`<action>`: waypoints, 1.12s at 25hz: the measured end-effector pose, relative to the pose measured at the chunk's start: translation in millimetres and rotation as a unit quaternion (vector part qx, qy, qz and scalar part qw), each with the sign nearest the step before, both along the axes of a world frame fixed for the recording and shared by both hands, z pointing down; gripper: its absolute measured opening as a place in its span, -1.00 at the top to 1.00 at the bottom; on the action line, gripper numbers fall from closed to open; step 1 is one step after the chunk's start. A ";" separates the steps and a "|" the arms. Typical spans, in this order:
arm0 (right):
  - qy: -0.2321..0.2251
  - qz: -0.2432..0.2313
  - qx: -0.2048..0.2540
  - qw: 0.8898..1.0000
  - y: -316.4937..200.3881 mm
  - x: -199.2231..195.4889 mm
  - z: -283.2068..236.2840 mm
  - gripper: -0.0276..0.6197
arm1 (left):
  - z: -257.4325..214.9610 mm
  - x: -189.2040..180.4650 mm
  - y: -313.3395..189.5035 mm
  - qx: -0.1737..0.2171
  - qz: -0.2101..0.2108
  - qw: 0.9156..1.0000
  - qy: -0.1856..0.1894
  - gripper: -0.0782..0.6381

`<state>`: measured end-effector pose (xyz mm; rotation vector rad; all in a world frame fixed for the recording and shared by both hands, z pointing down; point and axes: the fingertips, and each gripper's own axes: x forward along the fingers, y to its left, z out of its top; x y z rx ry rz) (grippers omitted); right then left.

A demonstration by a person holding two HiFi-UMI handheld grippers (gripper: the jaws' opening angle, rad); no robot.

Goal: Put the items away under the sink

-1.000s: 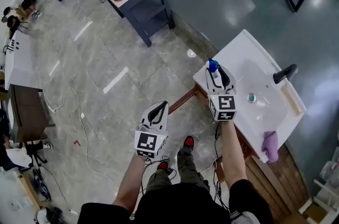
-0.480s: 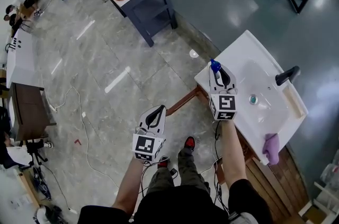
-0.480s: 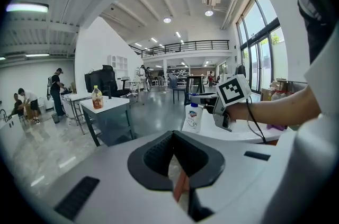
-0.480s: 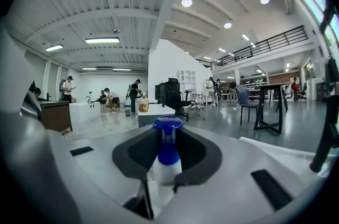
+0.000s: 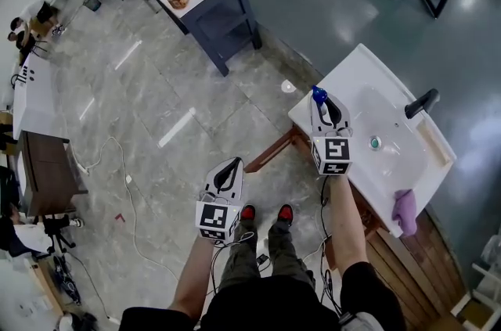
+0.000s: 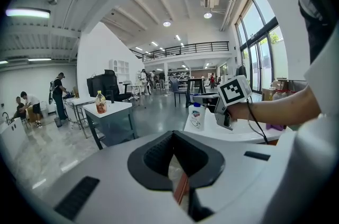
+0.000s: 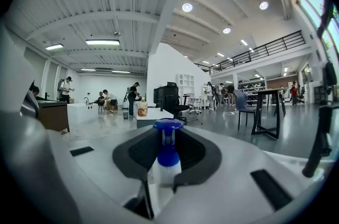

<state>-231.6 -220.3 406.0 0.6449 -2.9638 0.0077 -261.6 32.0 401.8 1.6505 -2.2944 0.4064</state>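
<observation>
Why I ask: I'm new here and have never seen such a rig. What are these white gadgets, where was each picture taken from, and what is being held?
There is no robot here. A person holds a two-jaw gripper in each hand, and the cubes with square markers are part of the grippers. The top-down picture comes from a camera on the person's head. The other two come from cameras riding on each gripper, looking along its jaws. On the white sink counter stands a soap bottle with a blue pump. A black tap sits by the basin, and a purple cloth lies at the far end. The right gripper has just been closing its jaws on the bottle, which stands between them, still on the counter. The left gripper hangs over the floor, jaws slightly apart and empty.
</observation>
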 end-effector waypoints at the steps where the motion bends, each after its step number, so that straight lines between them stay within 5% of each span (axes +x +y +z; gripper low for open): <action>1: -0.003 0.001 0.003 1.000 1.5 3.0 -6.0 0.62 | -2.5 0.6 1.1 0.001 0.001 1.000 -0.001 0.76; 17: -0.014 0.073 0.045 0.996 41.3 92.7 -82.9 0.62 | -49.8 26.3 -17.3 0.051 0.099 0.994 -0.010 0.76; 23: -0.014 0.122 0.054 0.991 68.7 129.2 -102.1 0.62 | -61.9 36.0 -35.4 0.066 0.164 0.984 -0.003 0.76; 28: -0.005 0.193 0.055 0.980 91.9 168.4 -102.3 0.62 | -62.4 53.6 -53.3 0.075 0.243 0.967 0.007 0.76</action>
